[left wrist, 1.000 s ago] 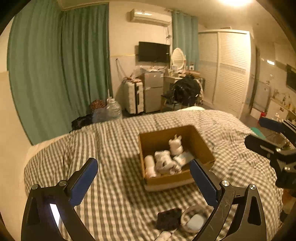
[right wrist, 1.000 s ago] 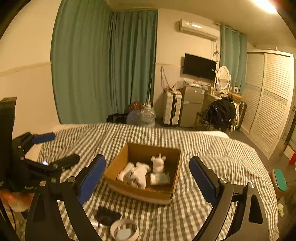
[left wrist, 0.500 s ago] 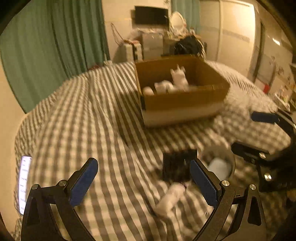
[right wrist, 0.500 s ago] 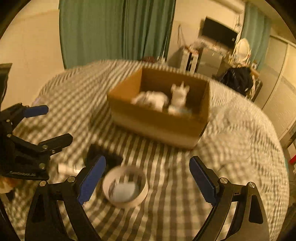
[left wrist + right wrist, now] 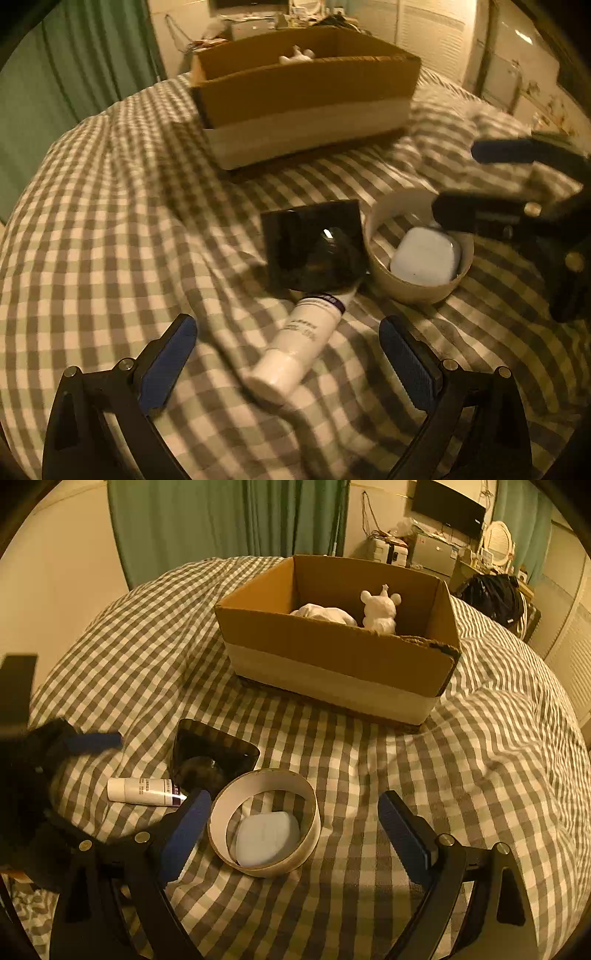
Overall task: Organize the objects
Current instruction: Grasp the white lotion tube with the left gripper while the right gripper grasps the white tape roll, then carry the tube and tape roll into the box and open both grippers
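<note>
A white tube [image 5: 295,350] [image 5: 142,792] lies on the checked bedcover, its far end under a glossy black square dish [image 5: 314,245] [image 5: 210,758]. Beside the dish sits a white tape ring [image 5: 417,288] [image 5: 264,821] with a small white case [image 5: 424,256] [image 5: 266,837] inside it. My left gripper [image 5: 286,356] is open low over the tube, its fingers to either side. My right gripper [image 5: 291,823] is open over the ring; its left finger is beside the ring's left edge. A cardboard box [image 5: 306,96] [image 5: 340,653] behind holds a white figurine [image 5: 380,609] and other white items.
The checked bedcover [image 5: 480,757] spreads around the objects. Behind the bed are green curtains [image 5: 229,520], a fridge and suitcase [image 5: 432,554], a chair with a black bag [image 5: 495,594] and a white wardrobe [image 5: 432,33].
Both grippers have come down and tilted toward the bed, so the tube, dish and ring now fill the views. Both stay open. No object has moved.
</note>
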Demonstrator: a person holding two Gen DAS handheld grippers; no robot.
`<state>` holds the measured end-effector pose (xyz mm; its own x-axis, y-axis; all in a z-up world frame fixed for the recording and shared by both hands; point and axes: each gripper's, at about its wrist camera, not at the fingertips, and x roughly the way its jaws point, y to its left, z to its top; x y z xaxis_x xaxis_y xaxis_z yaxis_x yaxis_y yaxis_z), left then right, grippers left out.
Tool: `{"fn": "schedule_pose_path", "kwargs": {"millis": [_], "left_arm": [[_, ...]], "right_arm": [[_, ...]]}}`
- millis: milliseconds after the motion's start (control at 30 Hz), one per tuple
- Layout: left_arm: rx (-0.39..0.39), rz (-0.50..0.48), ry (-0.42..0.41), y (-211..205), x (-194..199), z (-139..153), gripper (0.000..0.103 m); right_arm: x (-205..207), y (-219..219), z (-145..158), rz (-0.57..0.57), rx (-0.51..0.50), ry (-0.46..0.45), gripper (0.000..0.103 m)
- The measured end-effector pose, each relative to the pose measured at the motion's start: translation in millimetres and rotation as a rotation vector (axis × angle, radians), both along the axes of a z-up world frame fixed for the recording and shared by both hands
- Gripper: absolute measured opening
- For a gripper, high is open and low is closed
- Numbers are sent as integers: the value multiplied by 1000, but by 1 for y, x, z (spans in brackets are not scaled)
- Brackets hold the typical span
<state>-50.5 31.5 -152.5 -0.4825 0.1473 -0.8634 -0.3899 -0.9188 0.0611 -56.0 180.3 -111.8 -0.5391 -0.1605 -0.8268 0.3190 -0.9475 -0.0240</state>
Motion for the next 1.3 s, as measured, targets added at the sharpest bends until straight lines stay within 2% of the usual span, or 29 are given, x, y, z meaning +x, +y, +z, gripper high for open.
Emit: {"fn": "schedule_pose_path", "kwargs": {"millis": [100,167,200,267,333,500,700,967,1033,1067,1300], "left_arm": [[-2,-9,3,5,-2,-5,89],[1,-21,-3,8,-3,-8,67],[-3,-24,-7,8,-3,-9,62],[16,-49,-28,9,-1,-10,33],[5,-52,-16,11,1,-9,28],[7,-22,26,0,14,9,27],[66,43,45,-23,15,28,27],[107,66,37,-34,13,28,27],[114,69,36,-35,13,29,27],[112,72,35,-36,13,29,27],[123,93,23,-36,12,27,27]], "right_arm": [[-1,1,1,-13,-13,-5,92],[-2,0,1,-20,-15,-5,92],[-1,0,1,-22,-16,-5,92],[-1,0,1,-26,-19,-5,92],[-2,-1,1,-28,-22,-7,92],[-3,-6,-3,-14,-17,-29,92],[-4,-25,-18,56,19,-83,92],[-8,-41,-44,73,114,-147,92],[-9,-42,-47,76,115,-160,83],[-9,-42,-47,69,126,-157,80],[-6,-40,-44,66,119,-132,80]]}}
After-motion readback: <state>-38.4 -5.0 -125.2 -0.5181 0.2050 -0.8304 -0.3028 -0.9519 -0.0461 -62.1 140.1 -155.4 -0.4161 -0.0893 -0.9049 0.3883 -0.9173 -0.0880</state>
